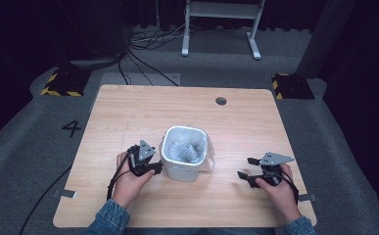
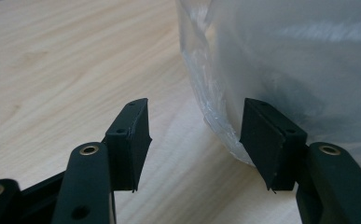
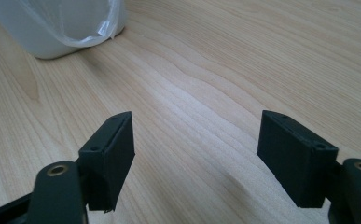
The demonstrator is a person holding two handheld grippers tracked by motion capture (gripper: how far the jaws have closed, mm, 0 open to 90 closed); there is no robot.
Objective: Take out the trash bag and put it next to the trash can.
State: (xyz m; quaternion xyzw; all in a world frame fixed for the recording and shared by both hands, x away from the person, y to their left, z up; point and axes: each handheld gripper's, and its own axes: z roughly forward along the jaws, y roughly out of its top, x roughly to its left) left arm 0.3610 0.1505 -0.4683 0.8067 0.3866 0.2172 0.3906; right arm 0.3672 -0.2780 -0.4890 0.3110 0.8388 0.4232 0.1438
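Dark room, grey carpet, cables trailing off at the back, and a pale wooden surface (image 1: 128, 112) in the middle of it with a small white bin (image 1: 183, 152) standing upright, lined with a clear plastic bag (image 1: 204, 164) whose slack spills down the outside. The left claw (image 1: 153, 168) sits right against the bin's left wall, low down, and it's clearly the nearer of the two; the right claw (image 1: 245, 170) waits well off to the bin's right, pointing back toward it. Up close in the left gripper view, the left claw's jaws stand partly open with nothing pinched, and the crinkled bag skirt at the bin's foot lies just ahead and to the right, one pad (image 2: 267, 140) already beside it. That's the gap the next move looks set to close. The right gripper view has its jaws wide apart over bare wood, bin far ahead at upper left.
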